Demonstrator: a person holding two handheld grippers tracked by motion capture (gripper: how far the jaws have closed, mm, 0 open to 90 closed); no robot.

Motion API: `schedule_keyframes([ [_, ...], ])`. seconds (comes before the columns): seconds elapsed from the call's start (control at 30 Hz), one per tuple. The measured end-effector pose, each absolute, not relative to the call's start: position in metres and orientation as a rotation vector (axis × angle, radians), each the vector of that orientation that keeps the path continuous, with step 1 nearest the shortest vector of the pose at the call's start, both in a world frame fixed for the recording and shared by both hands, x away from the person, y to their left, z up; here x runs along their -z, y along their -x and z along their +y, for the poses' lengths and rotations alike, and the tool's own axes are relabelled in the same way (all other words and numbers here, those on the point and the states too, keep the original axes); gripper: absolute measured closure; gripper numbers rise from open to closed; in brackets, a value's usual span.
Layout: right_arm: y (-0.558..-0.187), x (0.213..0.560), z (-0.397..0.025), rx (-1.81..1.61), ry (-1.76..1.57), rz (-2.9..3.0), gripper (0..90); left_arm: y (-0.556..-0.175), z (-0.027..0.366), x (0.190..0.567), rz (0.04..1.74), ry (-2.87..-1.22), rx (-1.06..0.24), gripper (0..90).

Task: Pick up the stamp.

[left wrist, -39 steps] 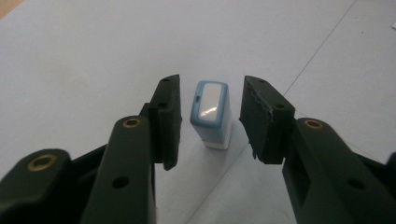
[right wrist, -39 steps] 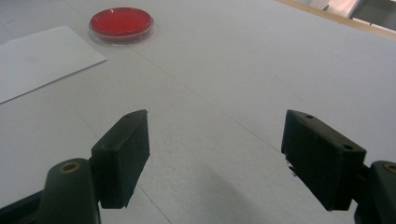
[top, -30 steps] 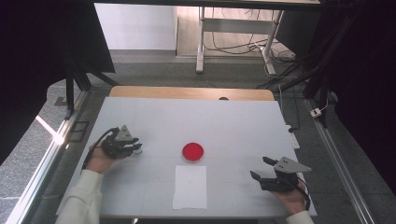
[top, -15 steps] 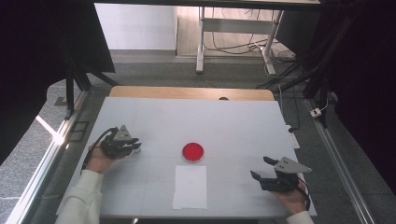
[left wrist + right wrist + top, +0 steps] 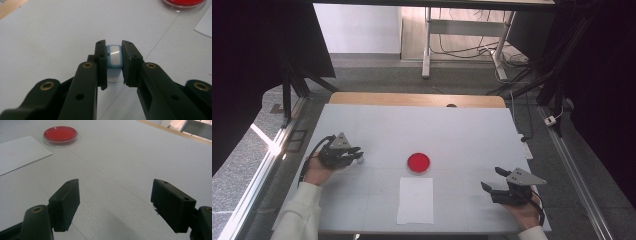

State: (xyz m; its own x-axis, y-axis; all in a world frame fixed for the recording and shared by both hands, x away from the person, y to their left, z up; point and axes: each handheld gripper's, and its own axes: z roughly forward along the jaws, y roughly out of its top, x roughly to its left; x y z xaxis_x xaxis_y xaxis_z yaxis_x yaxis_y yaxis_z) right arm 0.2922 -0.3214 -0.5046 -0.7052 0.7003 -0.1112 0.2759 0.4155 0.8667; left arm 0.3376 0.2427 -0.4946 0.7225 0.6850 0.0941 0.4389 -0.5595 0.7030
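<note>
At about nine o'clock on the white table (image 5: pixel 452 130), the left gripper (image 5: pixel 357 155) is clenched on a small blue-and-white block (image 5: pixel 113 60) standing on the surface between its jaws. The right gripper (image 5: pixel 493 180), at about four o'clock, hangs released, its jaws spread wide. A red dish (image 5: pixel 418 162) sits near the centre, with a paper sheet (image 5: pixel 415 200) just beside it toward six o'clock.

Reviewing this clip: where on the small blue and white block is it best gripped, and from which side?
Across its two flat long sides, coming in level along the table from the person's left. The block stands upright on the table, narrow and taller than wide, so those parallel faces suit flat pads. The left tool already sits that way, one jaw on each side.
</note>
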Motion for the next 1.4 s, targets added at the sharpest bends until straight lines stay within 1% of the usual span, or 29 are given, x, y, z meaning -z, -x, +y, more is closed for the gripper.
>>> schedule_keyframes([
  [0.87, -0.291, 0.503, -0.323, -1.239, -0.824, 2.179, 22.6, -0.328, 0.237, 0.473, 0.864, -2.096, -0.415, 75.9],
  [1.4, -0.291, 0.504, -0.323, -1.229, -0.818, 2.181, 22.6, -0.322, 0.228, 0.462, 0.835, -2.060, -0.399, 75.8],
])
